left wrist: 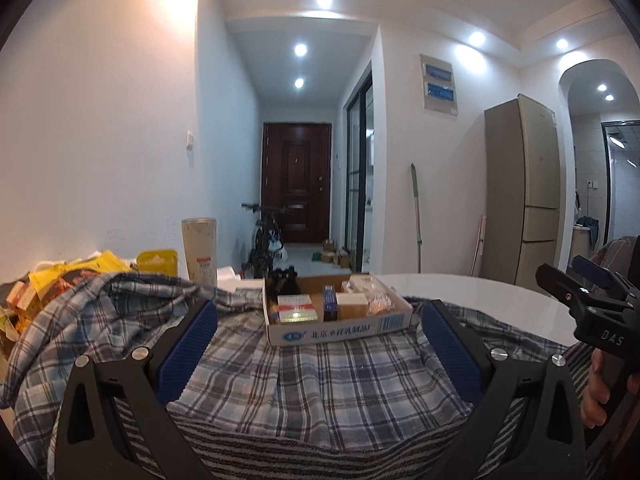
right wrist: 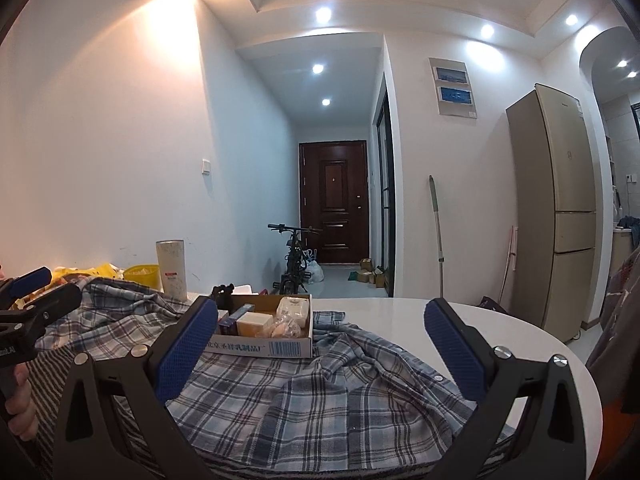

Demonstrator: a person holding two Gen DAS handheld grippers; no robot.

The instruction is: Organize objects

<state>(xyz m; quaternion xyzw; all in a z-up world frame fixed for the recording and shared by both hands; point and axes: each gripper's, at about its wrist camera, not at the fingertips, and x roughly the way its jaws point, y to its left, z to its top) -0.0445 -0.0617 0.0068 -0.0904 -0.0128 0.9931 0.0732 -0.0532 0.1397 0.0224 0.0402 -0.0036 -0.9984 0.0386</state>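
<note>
- I see the shirt (left wrist: 320, 380) in blue-grey and white plaid
- under it, cloth (left wrist: 248, 452) in grey and white stripes
- my gripper pads (left wrist: 188, 356) are dark blue, dotted texture, on black arms
- cardboard box (left wrist: 340, 330): white front, blue print and barcode, brown inside
- red-and-white carton (left wrist: 296, 306) in it, blue box (left wrist: 330, 296) beside
- table (right wrist: 500, 328) glossy white
- yellow bags (left wrist: 100, 266) at left
- tube (left wrist: 200, 250) beige, speckled
- door (right wrist: 334, 200) dark red-brown
- fridge (right wrist: 560, 208) champagne gold

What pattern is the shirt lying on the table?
The shirt is blue, grey and white plaid, clearest in the right wrist view.
</note>
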